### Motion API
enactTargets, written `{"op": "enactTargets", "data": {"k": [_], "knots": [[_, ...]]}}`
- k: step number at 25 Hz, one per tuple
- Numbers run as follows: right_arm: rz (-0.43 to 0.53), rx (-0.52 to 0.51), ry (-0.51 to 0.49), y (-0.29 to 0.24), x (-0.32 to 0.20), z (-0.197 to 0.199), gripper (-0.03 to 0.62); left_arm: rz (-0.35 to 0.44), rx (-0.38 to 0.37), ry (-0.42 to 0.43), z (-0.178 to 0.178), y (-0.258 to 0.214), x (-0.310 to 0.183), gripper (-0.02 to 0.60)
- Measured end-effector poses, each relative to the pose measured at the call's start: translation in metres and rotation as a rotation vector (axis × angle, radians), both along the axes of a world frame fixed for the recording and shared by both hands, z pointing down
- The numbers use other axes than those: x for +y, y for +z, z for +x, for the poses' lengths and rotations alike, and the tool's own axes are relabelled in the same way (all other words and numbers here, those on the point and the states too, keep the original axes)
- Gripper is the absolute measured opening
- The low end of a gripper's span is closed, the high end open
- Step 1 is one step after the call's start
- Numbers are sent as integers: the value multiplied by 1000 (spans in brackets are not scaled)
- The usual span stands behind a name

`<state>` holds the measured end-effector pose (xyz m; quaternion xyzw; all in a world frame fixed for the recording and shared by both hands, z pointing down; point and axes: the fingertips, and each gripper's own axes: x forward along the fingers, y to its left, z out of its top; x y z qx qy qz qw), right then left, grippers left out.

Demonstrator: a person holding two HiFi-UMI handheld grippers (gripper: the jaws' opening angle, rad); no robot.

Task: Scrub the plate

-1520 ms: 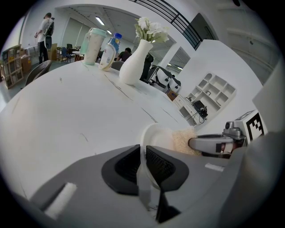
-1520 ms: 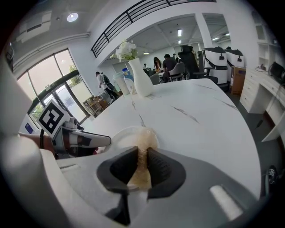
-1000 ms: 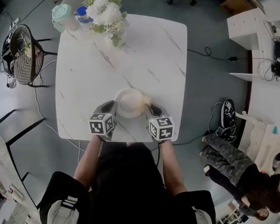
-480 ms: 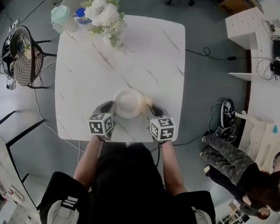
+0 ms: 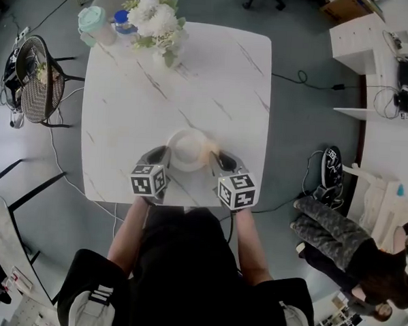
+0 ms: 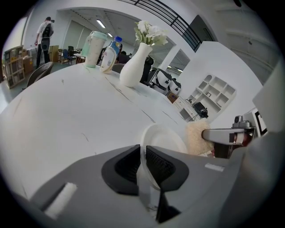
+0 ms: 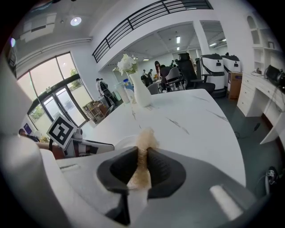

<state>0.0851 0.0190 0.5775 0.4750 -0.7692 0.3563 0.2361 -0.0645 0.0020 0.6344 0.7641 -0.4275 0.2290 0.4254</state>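
A white plate (image 5: 188,148) and a tan sponge (image 7: 145,139) are seen against a white table (image 5: 222,78) (grey-veined, like marble); black-and-white markers are carried by the grey left gripper (image 5: 162,154) and right gripper (image 5: 218,157).

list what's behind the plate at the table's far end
A vase of white flowers, a mint cup and a blue-capped bottle. From above, the flowers hide most of the vase.
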Motion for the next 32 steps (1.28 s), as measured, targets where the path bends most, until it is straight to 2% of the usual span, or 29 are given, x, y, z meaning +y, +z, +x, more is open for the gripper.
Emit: {"op": "enactTargets", "data": {"k": [7, 14, 24, 32], "knots": [[11, -47, -89, -6, 4, -42, 58, 7, 11, -7, 0, -1, 0, 46], [-25, -100, -150, 4, 16, -79, 58, 12, -1, -9, 0, 0, 0, 46], [-83, -160, -146, 22, 22, -92, 58, 12, -7, -8, 1, 1, -1, 46], [-120, -157, -132, 39, 27, -91, 58, 7, -14, -3, 0, 3, -1, 46]]}}
